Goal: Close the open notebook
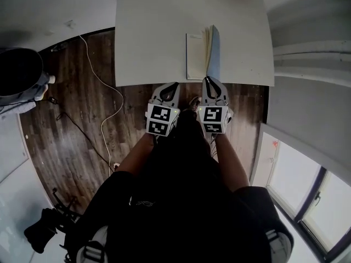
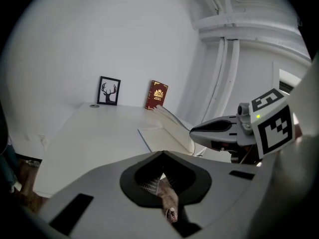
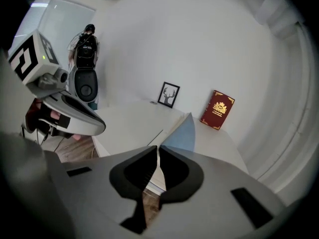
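A white table stands over a dark wood floor. At its far edge, a framed deer picture and a red book lean against the wall.

The notebook lies at the table's near edge, at my twelve o'clock. Its left pages lie flat, while its blue cover stands nearly upright on the three o'clock side with a few leaves fanned beside it. I'd call the job about half done, since the cover is up but not yet folded over towards nine o'clock and pressed flat.

My right gripper sits at the cover's six o'clock end. Its fingers are drawn almost together with nothing between them, only table edge and floor showing through the slit. My left gripper hangs off the table edge at the notebook's seven o'clock, tips pressed together and empty.
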A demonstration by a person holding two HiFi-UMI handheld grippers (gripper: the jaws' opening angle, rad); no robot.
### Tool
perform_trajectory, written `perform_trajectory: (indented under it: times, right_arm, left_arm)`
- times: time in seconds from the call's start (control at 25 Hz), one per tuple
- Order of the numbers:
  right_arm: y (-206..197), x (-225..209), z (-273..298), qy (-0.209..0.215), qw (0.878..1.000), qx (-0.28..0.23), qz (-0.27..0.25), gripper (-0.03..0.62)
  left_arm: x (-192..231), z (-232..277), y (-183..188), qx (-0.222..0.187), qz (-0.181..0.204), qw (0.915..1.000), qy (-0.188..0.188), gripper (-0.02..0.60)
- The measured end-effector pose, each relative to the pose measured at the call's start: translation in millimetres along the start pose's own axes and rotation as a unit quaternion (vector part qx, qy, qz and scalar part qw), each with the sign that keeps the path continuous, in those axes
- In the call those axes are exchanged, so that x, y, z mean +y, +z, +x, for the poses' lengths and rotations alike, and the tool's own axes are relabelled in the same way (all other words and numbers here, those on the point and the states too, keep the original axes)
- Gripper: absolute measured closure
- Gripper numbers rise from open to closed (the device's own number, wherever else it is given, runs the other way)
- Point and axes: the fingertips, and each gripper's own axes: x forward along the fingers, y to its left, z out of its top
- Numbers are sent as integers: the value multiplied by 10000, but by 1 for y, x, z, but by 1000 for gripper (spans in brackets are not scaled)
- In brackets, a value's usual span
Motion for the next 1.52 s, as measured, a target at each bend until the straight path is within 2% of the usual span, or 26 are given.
perform_trajectory:
  times: [0.48, 0.76, 1.0, 1.28, 1.52]
  right_arm:
    - [-25, 46, 38, 538, 9956, 584, -502, 559]
    - [-40, 58, 54, 810, 9910, 861, -627, 559]
    - [-49, 67, 63, 1020, 9842, 1120, -921, 559]
    - [-52, 72, 67, 1373, 9721, 1458, -1224, 557]
    - [-46, 82, 60, 1866, 9656, 1533, -960, 533]
  left_arm:
    - [24, -21, -26, 113, -313, 9989, 342, 578]
    - [40, -35, -25, -19, -492, 9969, 613, 579]
    - [54, -49, -34, -35, -680, 9941, 842, 578]
    - [57, -55, -25, -187, -727, 9928, 931, 578]
    - [55, -58, -13, -302, -712, 9932, 876, 578]
